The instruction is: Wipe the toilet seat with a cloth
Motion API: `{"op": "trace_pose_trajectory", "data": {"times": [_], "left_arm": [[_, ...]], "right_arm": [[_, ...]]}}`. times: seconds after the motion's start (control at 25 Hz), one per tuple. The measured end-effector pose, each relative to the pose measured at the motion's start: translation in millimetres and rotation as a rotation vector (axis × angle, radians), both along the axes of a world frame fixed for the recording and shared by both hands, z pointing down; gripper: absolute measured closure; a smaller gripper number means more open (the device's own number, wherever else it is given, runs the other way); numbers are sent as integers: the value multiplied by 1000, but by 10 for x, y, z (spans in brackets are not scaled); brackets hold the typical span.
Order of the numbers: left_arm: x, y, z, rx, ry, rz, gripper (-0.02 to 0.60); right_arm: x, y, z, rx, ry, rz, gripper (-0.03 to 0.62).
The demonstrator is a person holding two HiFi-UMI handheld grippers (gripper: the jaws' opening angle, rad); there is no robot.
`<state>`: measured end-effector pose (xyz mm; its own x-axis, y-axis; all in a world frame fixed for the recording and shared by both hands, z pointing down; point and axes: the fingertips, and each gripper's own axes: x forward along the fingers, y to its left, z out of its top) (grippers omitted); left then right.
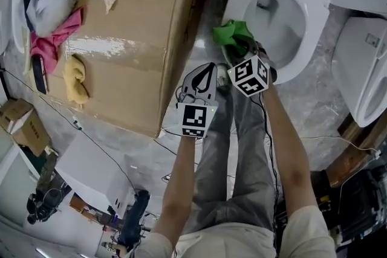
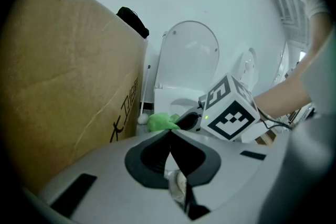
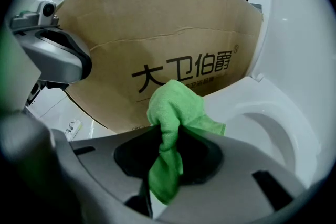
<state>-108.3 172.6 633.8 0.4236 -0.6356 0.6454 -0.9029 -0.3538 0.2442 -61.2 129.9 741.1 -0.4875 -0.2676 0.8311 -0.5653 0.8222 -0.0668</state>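
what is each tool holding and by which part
Right tool: the green microfibre cloth, pinched across a bunched fold near its middle, with loose ends on both sides of the jaws. Left tool: shut, holding nothing.

The only readable print is on the cardboard box (image 3: 157, 23): bold black characters 大卫伯爵 with a small circled mark after them, straight ahead of the right tongs (image 3: 165, 134), above the green cloth (image 3: 176, 107) they clamp. A smaller line beneath is too blurred to read. The same lettering slants up the box left of the left tongs (image 2: 170, 135), only partly legible.
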Motion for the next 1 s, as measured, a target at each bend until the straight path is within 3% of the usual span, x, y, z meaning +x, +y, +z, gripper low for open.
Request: {"op": "trace_pose_trajectory", "data": {"times": [1.0], "left_arm": [[274,351,55,-34,-9,125,569]], "right_arm": [[419,819,14,-78,-25,196,499]]}}
